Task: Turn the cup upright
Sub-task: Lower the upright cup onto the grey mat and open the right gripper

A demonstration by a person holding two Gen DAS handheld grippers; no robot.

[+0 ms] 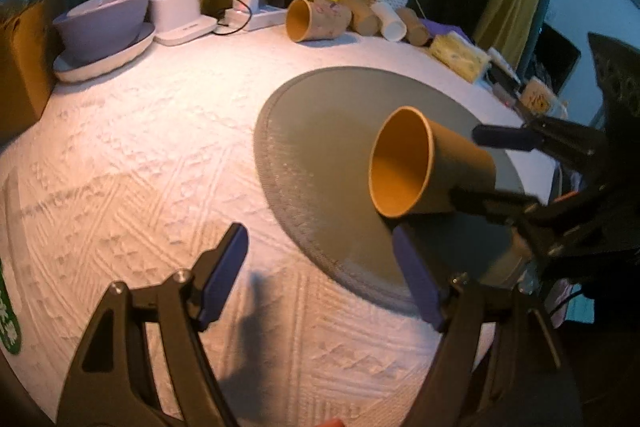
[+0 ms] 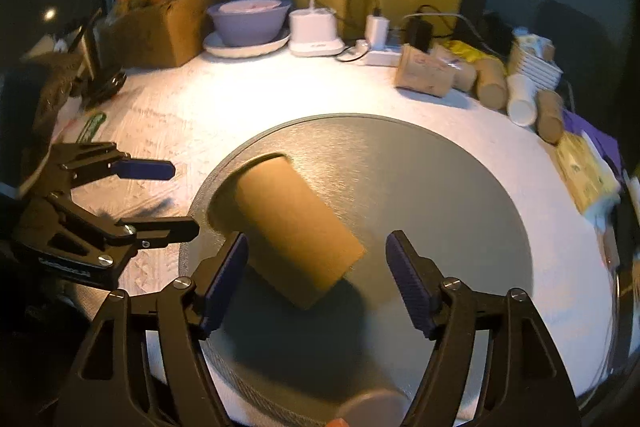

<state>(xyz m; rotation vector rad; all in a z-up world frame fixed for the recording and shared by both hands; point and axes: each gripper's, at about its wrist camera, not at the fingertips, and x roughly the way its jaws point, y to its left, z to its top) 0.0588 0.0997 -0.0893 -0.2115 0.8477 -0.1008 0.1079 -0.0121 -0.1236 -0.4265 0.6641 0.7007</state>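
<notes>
A brown paper cup (image 1: 424, 163) lies on its side on a round grey mat (image 1: 320, 155), its open mouth toward the left wrist camera. In the right wrist view the cup (image 2: 292, 231) shows its closed base end, lying on the mat (image 2: 440, 211). My right gripper (image 2: 316, 279) is open, its fingers on either side of the cup's base end, apart from it; it also shows in the left wrist view (image 1: 476, 171). My left gripper (image 1: 320, 267) is open and empty over the white cloth at the mat's near edge; it also shows in the right wrist view (image 2: 180, 195).
A white textured cloth (image 1: 140, 155) covers the table. At the back stand a bowl on a plate (image 1: 100, 23), a lamp base (image 1: 180, 15), a power strip with chargers (image 1: 256, 11), several lying paper cups (image 1: 320, 19) and a tissue pack (image 1: 460, 55). A cardboard box (image 2: 160, 27) stands back left.
</notes>
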